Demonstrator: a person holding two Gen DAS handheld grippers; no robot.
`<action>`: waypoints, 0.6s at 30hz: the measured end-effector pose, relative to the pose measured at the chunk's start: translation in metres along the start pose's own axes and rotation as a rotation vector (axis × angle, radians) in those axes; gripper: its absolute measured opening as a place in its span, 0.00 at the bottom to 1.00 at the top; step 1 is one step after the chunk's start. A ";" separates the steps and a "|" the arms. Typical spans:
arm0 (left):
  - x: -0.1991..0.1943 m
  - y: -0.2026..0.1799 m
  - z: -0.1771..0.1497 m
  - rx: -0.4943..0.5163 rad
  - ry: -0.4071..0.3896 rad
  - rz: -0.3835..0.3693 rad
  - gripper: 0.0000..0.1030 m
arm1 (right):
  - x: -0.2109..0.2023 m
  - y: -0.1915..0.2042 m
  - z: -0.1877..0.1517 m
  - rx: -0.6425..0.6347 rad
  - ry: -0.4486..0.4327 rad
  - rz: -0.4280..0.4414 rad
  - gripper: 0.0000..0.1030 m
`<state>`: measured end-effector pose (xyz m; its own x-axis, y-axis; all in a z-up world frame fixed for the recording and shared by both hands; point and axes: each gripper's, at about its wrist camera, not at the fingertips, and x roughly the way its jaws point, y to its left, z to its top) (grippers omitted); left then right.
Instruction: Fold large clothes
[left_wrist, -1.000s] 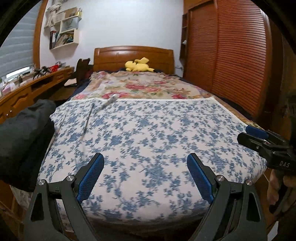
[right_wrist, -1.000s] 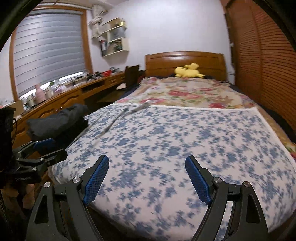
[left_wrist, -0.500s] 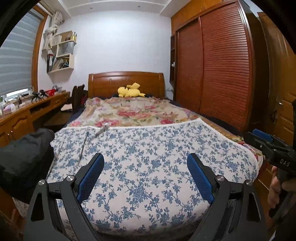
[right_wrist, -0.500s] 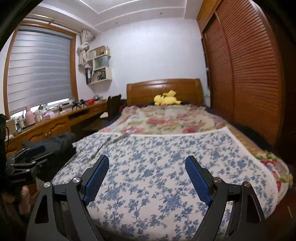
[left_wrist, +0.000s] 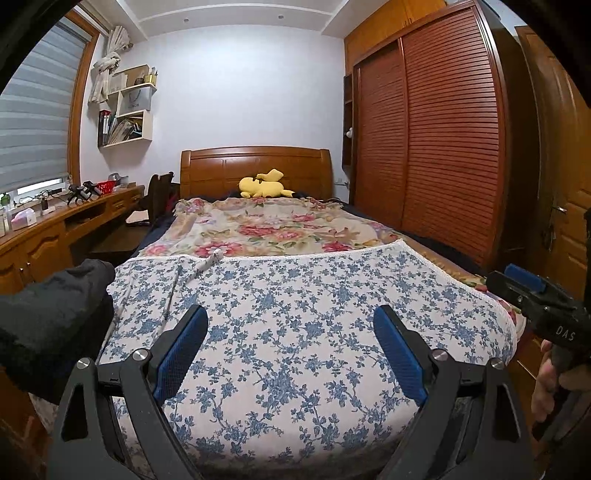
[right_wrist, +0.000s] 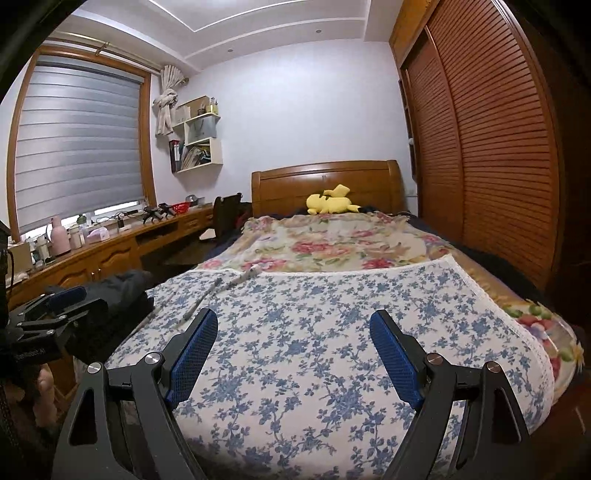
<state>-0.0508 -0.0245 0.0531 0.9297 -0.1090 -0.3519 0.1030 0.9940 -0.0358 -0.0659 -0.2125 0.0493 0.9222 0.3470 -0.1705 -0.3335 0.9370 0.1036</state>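
Note:
A large white garment with a blue flower print (left_wrist: 295, 314) lies spread flat over the foot of the bed; it also shows in the right wrist view (right_wrist: 332, 332). A thin strap of it (left_wrist: 207, 264) lies at its far left. My left gripper (left_wrist: 290, 332) is open and empty, held above the garment's near edge. My right gripper (right_wrist: 291, 334) is open and empty, also above the near edge. Each gripper shows in the other's view: the right one (left_wrist: 532, 291) at the right, the left one (right_wrist: 55, 310) at the left.
A dark bundle of clothing (left_wrist: 48, 317) sits at the bed's left edge. A floral bedspread (left_wrist: 273, 229) covers the far half, with a yellow plush toy (left_wrist: 264, 184) by the headboard. A wooden desk (right_wrist: 103, 251) runs along the left, a slatted wardrobe (left_wrist: 436, 147) along the right.
Both grippers have tilted up and drawn back from the bed, so more of the room and ceiling shows. Both stay open. The garment has not moved.

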 end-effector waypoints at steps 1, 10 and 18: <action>-0.001 0.000 0.000 0.001 0.000 0.001 0.89 | 0.001 0.000 0.000 -0.001 0.001 0.001 0.83; 0.001 0.002 -0.002 0.000 0.004 0.007 0.89 | 0.007 -0.004 -0.001 -0.005 0.002 0.006 0.83; 0.002 0.002 -0.002 0.003 0.004 0.009 0.89 | 0.006 -0.010 -0.001 -0.008 0.005 0.014 0.83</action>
<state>-0.0500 -0.0232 0.0504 0.9291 -0.1003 -0.3559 0.0959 0.9949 -0.0299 -0.0573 -0.2198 0.0458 0.9164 0.3603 -0.1740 -0.3480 0.9324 0.0979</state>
